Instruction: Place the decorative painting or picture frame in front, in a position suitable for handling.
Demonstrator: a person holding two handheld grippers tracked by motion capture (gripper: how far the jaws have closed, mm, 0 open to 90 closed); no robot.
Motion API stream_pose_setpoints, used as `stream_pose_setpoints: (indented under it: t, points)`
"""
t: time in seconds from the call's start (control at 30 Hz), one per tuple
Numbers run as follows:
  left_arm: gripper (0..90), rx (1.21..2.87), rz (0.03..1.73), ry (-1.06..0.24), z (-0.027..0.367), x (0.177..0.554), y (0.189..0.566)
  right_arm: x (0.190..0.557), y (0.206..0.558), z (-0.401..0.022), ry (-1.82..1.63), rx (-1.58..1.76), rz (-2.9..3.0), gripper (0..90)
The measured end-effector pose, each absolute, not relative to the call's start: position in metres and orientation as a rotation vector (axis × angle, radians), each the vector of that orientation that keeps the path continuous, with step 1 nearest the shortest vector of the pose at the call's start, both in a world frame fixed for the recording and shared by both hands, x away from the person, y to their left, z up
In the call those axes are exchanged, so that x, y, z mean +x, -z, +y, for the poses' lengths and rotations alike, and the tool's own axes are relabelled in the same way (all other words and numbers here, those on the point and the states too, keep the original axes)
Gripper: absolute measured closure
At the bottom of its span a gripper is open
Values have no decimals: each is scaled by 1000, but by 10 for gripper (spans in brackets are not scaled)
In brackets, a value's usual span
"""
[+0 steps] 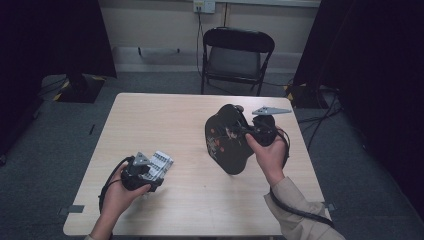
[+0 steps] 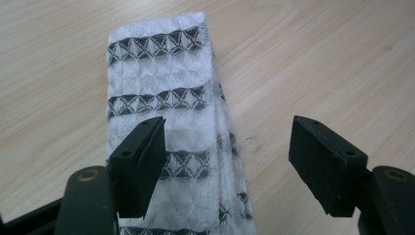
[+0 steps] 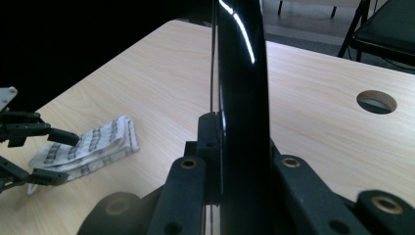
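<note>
A folded white cloth (image 1: 162,160) with dark patterned stripes lies on the table near its front left. My left gripper (image 1: 154,172) stands open at the cloth's near end. In the left gripper view the cloth (image 2: 166,98) runs beneath the left pad (image 2: 142,166), and bare wood lies under the right one. My right gripper (image 1: 237,131) is shut on a glossy black plate (image 1: 225,150) with small red marks, held on edge above the table's right half. In the right gripper view the plate (image 3: 242,73) stands edge-on between the jaws, with the cloth (image 3: 93,142) and left gripper (image 3: 61,156) far left.
The light wooden table (image 1: 165,115) has a round hole (image 3: 376,101) near its far side. A black folding chair (image 1: 235,55) stands behind the table. Dark curtains hang on both sides, and cables lie on the floor (image 1: 320,120) at the right.
</note>
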State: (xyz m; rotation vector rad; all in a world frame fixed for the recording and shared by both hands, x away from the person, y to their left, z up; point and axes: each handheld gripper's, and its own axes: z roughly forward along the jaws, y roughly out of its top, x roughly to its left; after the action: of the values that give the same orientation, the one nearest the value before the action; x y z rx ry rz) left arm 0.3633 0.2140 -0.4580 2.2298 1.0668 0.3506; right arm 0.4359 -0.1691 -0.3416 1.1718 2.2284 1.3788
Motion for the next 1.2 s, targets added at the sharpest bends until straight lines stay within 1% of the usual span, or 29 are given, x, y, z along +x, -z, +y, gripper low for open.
stream_pose_setpoints:
  t: [0.3, 0.43, 0.53, 0.63, 0.7, 0.77, 0.97, 1.2]
  points:
    - [298, 2231, 1066, -352, 212, 362, 457, 432, 342, -167, -1378, 1163, 2231, 803]
    - [297, 2226, 1069, -351, 213, 362, 457, 433, 345, -167, -1372, 1188, 2239, 756]
    - [297, 2229, 1071, -350, 213, 362, 457, 434, 348, -167, -1375, 1195, 2243, 743]
    - [297, 2225, 1071, -349, 213, 362, 458, 433, 347, -167, -1366, 1186, 2244, 756]
    - [297, 2233, 1064, -352, 212, 362, 458, 432, 347, -167, -1371, 1188, 2250, 792]
    - [297, 2227, 1064, -349, 212, 362, 458, 431, 346, -167, -1364, 1180, 2245, 805]
    - [297, 2237, 1060, -358, 212, 362, 456, 428, 348, -165, -1368, 1197, 2216, 811]
    - [297, 2234, 1065, -349, 211, 362, 457, 424, 349, -151, -1384, 1181, 2222, 811]
